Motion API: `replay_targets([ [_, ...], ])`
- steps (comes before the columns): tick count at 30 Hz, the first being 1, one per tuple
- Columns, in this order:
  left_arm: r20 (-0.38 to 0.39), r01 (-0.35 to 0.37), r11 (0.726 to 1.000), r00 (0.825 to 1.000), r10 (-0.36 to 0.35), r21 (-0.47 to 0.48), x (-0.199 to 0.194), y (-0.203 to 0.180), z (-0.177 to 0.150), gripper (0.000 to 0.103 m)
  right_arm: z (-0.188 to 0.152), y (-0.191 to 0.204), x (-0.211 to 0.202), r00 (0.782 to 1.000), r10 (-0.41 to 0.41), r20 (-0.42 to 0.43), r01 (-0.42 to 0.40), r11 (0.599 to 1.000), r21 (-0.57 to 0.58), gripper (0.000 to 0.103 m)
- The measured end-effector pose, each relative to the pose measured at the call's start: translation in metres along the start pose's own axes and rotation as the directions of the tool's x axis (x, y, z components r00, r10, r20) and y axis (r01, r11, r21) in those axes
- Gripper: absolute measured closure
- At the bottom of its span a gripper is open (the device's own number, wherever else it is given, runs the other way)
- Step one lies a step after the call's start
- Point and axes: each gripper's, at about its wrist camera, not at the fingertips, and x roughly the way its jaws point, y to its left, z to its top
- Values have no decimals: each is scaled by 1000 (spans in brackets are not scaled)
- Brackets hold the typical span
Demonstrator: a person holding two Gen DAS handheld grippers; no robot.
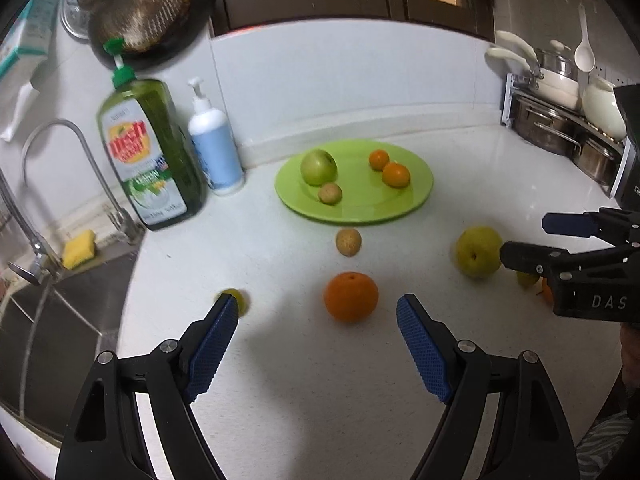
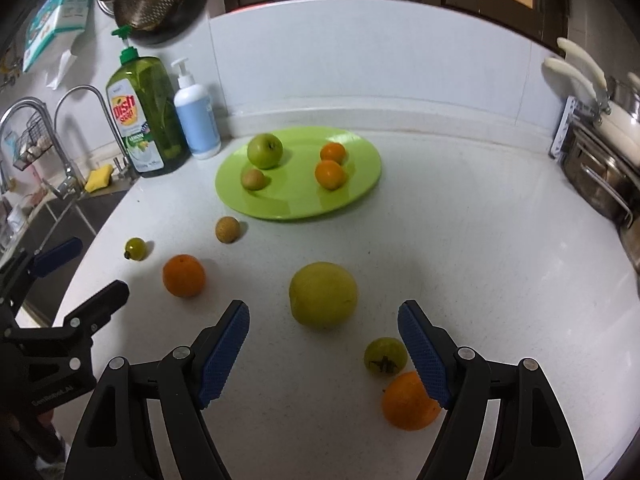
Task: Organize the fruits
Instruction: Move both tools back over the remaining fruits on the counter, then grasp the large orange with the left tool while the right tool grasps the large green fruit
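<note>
A lime-green plate [image 2: 298, 210] near the back wall of the white desk [image 2: 460, 260] serves as the landmark. On the plate lie a green apple [image 2: 265, 151], a small brownish fruit [image 2: 253, 179] just in front of the apple, and two small oranges [image 2: 330, 174], one just behind the other, on the plate's right half. Just off the plate's near-left rim sits a second brownish fruit [image 2: 227, 229]. Farther to the near left lie a small green fruit [image 2: 135, 248] and a large orange [image 2: 184, 275]. Straight in front of the plate, well apart from it, sits a large yellow-green fruit [image 2: 323, 294]; nearer the camera than that are a small green fruit with a dark stem star [image 2: 385, 356] and another orange [image 2: 409, 402], which touch or nearly touch.

The left hand-held gripper [image 1: 317, 310] stands wide, empty, with the large orange [image 1: 351, 297] just beyond the gap between its fingertips. The right hand-held gripper [image 2: 323, 316] is likewise wide and holds nothing; the large yellow-green fruit sits between and just past its fingertips, untouched, and the stem-star fruit and the near orange lie beside its right finger.

Left of the plate, against the wall, stand a green dish-soap bottle [image 2: 146, 114] and a white pump bottle [image 2: 196, 116]; beyond them are a tap [image 2: 94, 100] and a yellow sponge [image 2: 98, 178]. Far right of the plate is a rack of pots [image 2: 600, 168].
</note>
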Motion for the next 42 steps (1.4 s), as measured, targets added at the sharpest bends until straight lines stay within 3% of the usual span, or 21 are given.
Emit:
replay_targets([
  [7,-67,56,998,996,-56,0,30,-3,4,30,8,-5,22,998,14,-54,-14,1000,3,31],
  [20,-144,95,995,985,-97,-22,61,-5,8,42,12,-6,60,982,77,-175,-75,997,13,40],
  [25,-158,98,994,982,-103,-38,67,-3,8,44,12,-4,64,979,90,-183,-90,996,8,44],
  [34,-181,129,990,974,-137,-54,74,-3,8,60,13,-6,68,979,90,-183,-88,996,19,52],
  [42,-175,123,991,976,-131,-57,71,-3,10,60,12,-7,67,980,96,-174,-91,995,34,53],
])
